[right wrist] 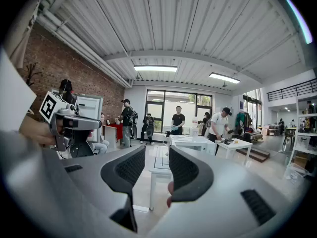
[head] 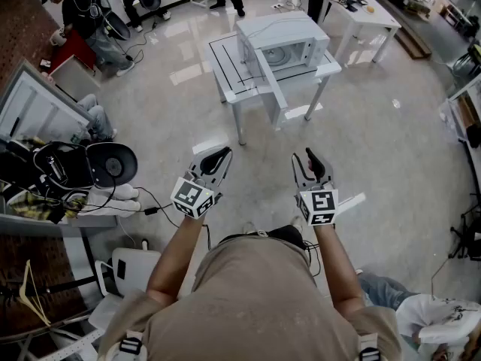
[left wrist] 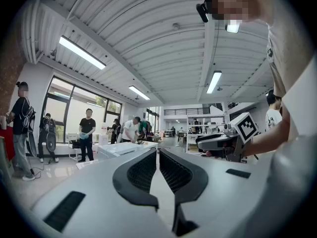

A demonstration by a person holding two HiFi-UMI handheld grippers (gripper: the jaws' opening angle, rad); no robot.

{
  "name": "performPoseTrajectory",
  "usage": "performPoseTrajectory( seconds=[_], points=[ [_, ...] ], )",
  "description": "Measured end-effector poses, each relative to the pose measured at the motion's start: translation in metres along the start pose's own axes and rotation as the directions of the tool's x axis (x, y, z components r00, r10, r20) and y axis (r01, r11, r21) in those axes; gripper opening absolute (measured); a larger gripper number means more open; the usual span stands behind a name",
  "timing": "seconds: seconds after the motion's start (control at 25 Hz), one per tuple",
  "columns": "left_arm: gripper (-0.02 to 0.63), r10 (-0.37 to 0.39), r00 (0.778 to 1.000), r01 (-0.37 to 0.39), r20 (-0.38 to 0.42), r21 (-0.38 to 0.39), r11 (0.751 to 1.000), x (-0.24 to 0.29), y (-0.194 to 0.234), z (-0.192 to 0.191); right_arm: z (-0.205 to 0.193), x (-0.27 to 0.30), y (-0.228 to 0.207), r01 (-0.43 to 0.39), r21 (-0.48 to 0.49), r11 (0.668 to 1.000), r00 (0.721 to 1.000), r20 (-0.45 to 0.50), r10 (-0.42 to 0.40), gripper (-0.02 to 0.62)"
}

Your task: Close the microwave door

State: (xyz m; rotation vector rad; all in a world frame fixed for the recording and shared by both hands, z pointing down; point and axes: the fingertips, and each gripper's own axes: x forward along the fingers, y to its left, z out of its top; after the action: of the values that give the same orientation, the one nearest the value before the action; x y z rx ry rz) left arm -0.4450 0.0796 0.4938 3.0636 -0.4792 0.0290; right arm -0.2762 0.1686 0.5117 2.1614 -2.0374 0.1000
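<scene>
A white microwave (head: 279, 40) stands on a small white table (head: 225, 66) across the floor, well ahead of both grippers. Its door (head: 271, 89) hangs open toward me, and the round turntable shows inside. In the head view my left gripper (head: 222, 153) is held out at the left, its jaws together and empty. To its right, my right gripper (head: 310, 157) has its jaws a little apart with nothing between them. The right gripper view looks between the right gripper's (right wrist: 157, 157) jaws at the table (right wrist: 159, 163) and the microwave (right wrist: 190, 142). The left gripper (left wrist: 157, 152) points level.
Floor lies between me and the table. A black chair and gear (head: 90, 165) with cables stand at the left. A second white table (head: 370, 13) stands at the back right. Several people stand or sit along the far side of the room.
</scene>
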Motion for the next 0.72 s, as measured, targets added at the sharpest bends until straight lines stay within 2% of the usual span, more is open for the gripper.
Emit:
performPoseTrajectory(
  seconds=[0.48,0.72],
  points=[
    [0.006,0.001,1.0,-0.001,-0.01,-0.001,1.0,-0.005,0.005,-0.004,-0.001,0.006,0.006,0.0,0.011,1.0,1.0,0.003,0.0,0.152],
    [0.006,0.01,1.0,-0.01,-0.01,-0.01,1.0,-0.003,0.011,-0.007,-0.007,0.012,-0.006,0.017,0.085,0.996,1.0,0.007,-0.018,0.153]
  ],
)
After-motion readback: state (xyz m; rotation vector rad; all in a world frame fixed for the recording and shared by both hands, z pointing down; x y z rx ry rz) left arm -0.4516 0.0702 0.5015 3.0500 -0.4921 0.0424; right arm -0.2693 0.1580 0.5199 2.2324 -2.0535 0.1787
